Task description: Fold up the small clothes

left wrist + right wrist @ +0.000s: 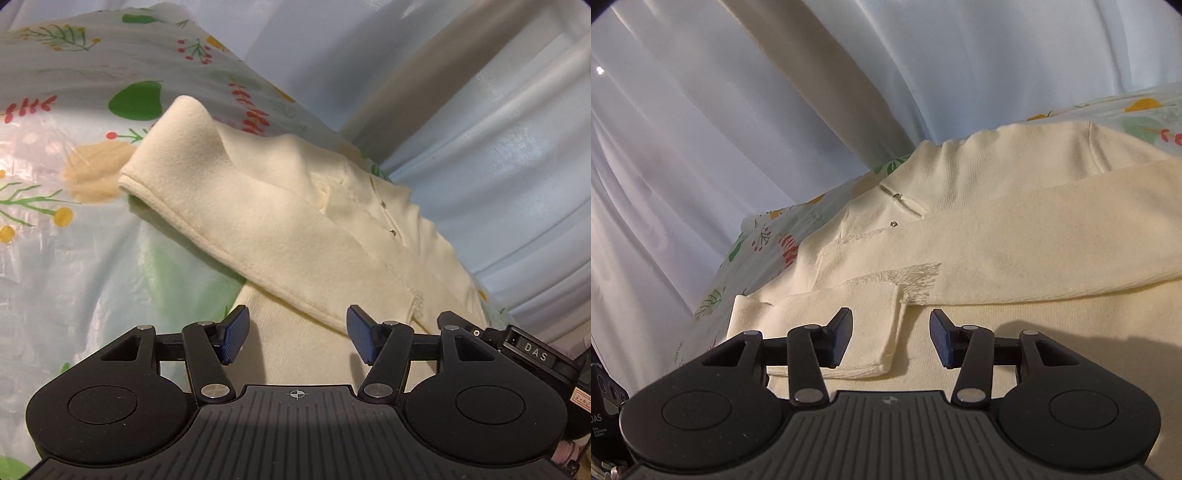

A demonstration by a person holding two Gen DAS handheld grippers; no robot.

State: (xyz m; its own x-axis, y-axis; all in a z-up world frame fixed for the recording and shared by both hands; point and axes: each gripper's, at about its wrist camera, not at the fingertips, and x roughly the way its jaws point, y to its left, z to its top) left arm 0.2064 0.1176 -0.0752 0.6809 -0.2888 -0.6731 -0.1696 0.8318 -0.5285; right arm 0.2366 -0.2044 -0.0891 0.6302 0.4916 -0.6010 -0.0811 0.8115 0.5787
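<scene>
A cream sweater [295, 229] lies flat on the floral cloth, one long sleeve [207, 184] folded across its body. My left gripper [298, 334] hovers over the lower body of the sweater, open, with nothing pressed between its blue pads [234, 338]. In the right wrist view the sweater [1015, 229] shows its collar with snap buttons [894, 223] and a lace trim [918, 280]. A second sleeve's cuff [875, 332] lies folded over the body. My right gripper [892, 339] is open just above that cuff, and its pads do not press on it.
A floral tablecloth [74, 229] under glossy clear plastic covers the surface. White curtains [683, 147] with a beige band [827, 81] hang behind the far edge. The right gripper's body [532, 354] shows at the right of the left wrist view.
</scene>
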